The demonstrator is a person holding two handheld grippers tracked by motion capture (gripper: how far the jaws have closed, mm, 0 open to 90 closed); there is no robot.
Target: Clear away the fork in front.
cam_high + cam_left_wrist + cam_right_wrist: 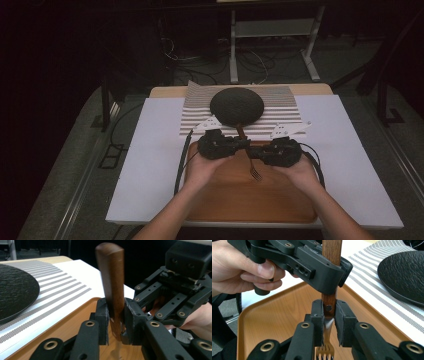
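the fork (248,152), with a brown wooden handle and metal tines, is held above the wooden tray (225,200), near the tray's far edge, and is not touching the tray floor as far as the high view allows. the left gripper (234,142) is clamped on the wooden handle; in the left gripper view its two black jaws press the handle from both sides, and the handle rises upright between them, its rounded end blurred. the right gripper (261,151) is clamped lower on the same fork (329,307), at the point where the wood meets the metal neck; a rivet shows on the handle between the jaws, and the tines point down toward the tray (274,320). in the right gripper view the left gripper (331,281) sits just above the right one on the handle, the two close together, though whether they touch cannot be told. a hand (242,270) holds the left gripper's grip. both hands rest over the tray's far half in the high view, left hand (200,167) and right hand (302,172). beyond the tray's far edge lies a striped mat (280,107), and on it a round dark plate (236,106), bare on top. tray and mat lie on the white worktop (145,150). a black cable (181,160) trails along the tray's left side.
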